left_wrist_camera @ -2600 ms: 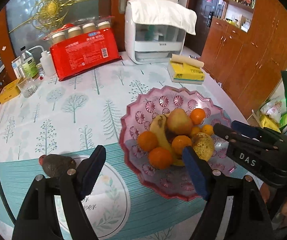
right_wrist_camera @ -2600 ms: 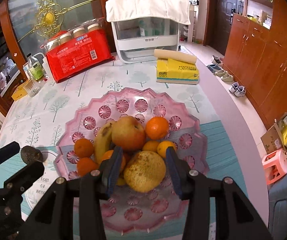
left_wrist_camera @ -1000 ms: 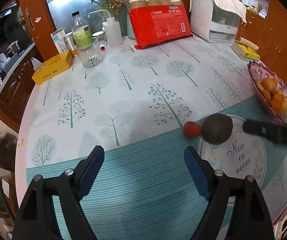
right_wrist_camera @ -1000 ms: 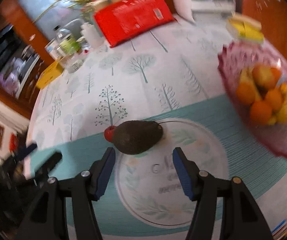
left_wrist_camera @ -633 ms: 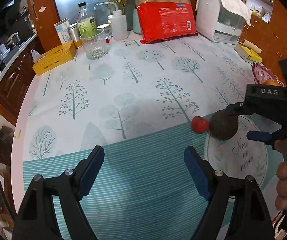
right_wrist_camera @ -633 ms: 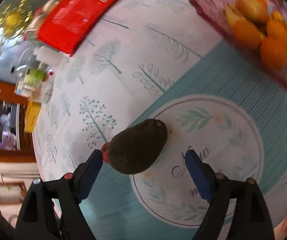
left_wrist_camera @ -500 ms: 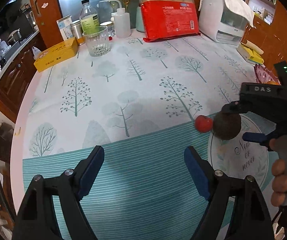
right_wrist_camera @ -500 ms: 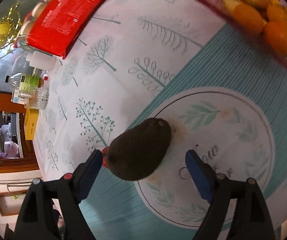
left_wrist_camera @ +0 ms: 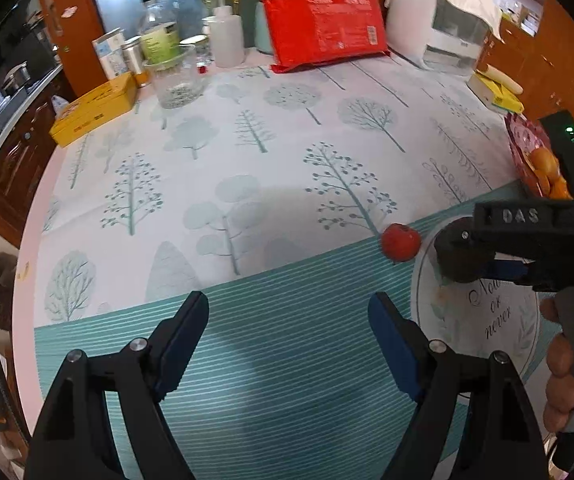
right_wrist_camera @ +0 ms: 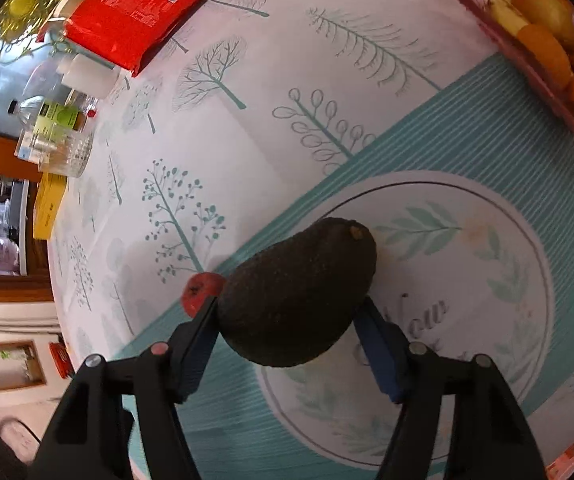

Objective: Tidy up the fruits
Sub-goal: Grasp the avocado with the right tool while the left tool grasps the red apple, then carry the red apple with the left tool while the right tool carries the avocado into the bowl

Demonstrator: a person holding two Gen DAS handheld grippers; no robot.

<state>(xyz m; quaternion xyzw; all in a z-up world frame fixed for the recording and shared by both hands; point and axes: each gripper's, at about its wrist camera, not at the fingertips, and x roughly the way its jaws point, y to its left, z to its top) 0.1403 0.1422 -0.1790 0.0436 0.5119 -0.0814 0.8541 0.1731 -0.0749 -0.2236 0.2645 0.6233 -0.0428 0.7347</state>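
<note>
A dark avocado (right_wrist_camera: 299, 296) lies on the round printed medallion of the tablecloth. My right gripper (right_wrist_camera: 287, 308) comes down over it, jaws closing, and both blue pads touch its sides. A small red fruit (right_wrist_camera: 201, 288) sits against the avocado's left end, beside the left finger. In the left wrist view the same red fruit (left_wrist_camera: 401, 242) lies just left of the avocado (left_wrist_camera: 457, 264), which the right gripper and a person's hand (left_wrist_camera: 563, 376) partly hide. My left gripper (left_wrist_camera: 287, 304) hangs open over the teal stripes, holding nothing. The pink fruit bowl (right_wrist_camera: 527, 52) holds oranges at the upper right.
At the table's far side stand a red package (left_wrist_camera: 323, 20), a white appliance (left_wrist_camera: 447, 28), a squeeze bottle (left_wrist_camera: 227, 40) and a glass (left_wrist_camera: 175, 76). A yellow box (left_wrist_camera: 95, 108) lies at the left edge. A yellow pack (left_wrist_camera: 495, 92) sits near the bowl (left_wrist_camera: 521, 140).
My right gripper has dropped onto the avocado and its jaws have narrowed from wide apart to touching its sides. The left gripper has stayed open and barely moved.
</note>
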